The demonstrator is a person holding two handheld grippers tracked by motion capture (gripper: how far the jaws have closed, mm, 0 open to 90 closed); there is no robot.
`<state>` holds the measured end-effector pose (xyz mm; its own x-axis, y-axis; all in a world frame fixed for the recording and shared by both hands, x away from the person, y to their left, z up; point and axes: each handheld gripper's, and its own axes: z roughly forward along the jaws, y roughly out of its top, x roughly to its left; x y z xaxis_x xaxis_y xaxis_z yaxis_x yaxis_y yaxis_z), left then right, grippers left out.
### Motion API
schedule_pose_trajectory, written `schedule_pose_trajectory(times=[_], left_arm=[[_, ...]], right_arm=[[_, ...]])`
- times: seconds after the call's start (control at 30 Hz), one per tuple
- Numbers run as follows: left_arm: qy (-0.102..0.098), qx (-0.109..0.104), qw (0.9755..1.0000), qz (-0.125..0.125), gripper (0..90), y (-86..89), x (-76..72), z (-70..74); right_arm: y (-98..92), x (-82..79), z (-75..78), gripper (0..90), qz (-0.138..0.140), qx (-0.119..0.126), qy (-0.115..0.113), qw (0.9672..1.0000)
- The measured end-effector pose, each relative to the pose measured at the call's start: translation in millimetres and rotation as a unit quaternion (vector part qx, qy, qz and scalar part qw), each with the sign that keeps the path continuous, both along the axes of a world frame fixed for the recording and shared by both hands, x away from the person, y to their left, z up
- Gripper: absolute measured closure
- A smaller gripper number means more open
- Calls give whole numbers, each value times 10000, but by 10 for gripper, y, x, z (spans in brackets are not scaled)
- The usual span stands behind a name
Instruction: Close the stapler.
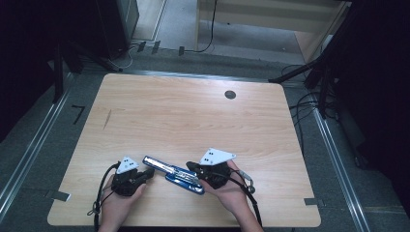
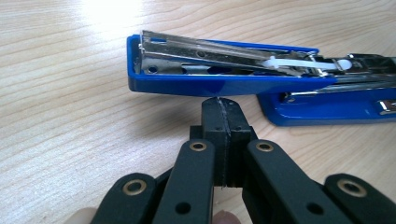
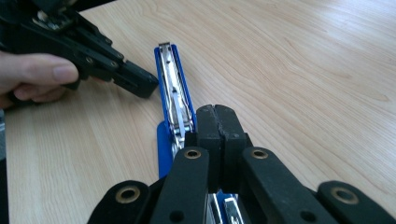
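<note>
A blue stapler (image 1: 171, 174) lies swung open on the wooden table (image 1: 193, 116) near its front edge, with the metal staple channel (image 2: 210, 51) facing up. My left gripper (image 1: 150, 172) is shut with nothing between its jaws. Its tip (image 2: 222, 105) sits right at the blue side of the opened top arm. My right gripper (image 1: 190, 166) is also shut and empty, its tip (image 3: 215, 114) beside the stapler (image 3: 173, 88) near the hinge. The left gripper (image 3: 144, 84) reaches in from the far side of the stapler in the right gripper view.
A round dark cable hole (image 1: 230, 94) sits in the tabletop at the back right. A thin dark mark (image 1: 107, 119) is on the left part of the top. Cables (image 1: 309, 106) trail on the floor to the right.
</note>
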<state>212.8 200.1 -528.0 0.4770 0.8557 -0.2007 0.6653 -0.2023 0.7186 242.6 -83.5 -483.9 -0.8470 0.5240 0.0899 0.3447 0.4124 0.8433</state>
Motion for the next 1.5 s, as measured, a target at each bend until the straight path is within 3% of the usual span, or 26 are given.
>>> schedule_pose_trajectory(times=[0.4,0.9,1.2,1.5], left_arm=[[89,41,9999,90,900,-12,36,-11],[107,28,9999,98,900,-9,46,-15],[114,42,9998,128,900,-24,53,-18],[58,49,9998,167,900,-32,54,-8]], right_arm=[[312,64,-6,900,109,-157,138,9997],[779,172,-120,900,372,-329,249,9985],[884,206,-190,900,339,-519,270,9977],[904,218,-192,900,311,-560,200,9977]])
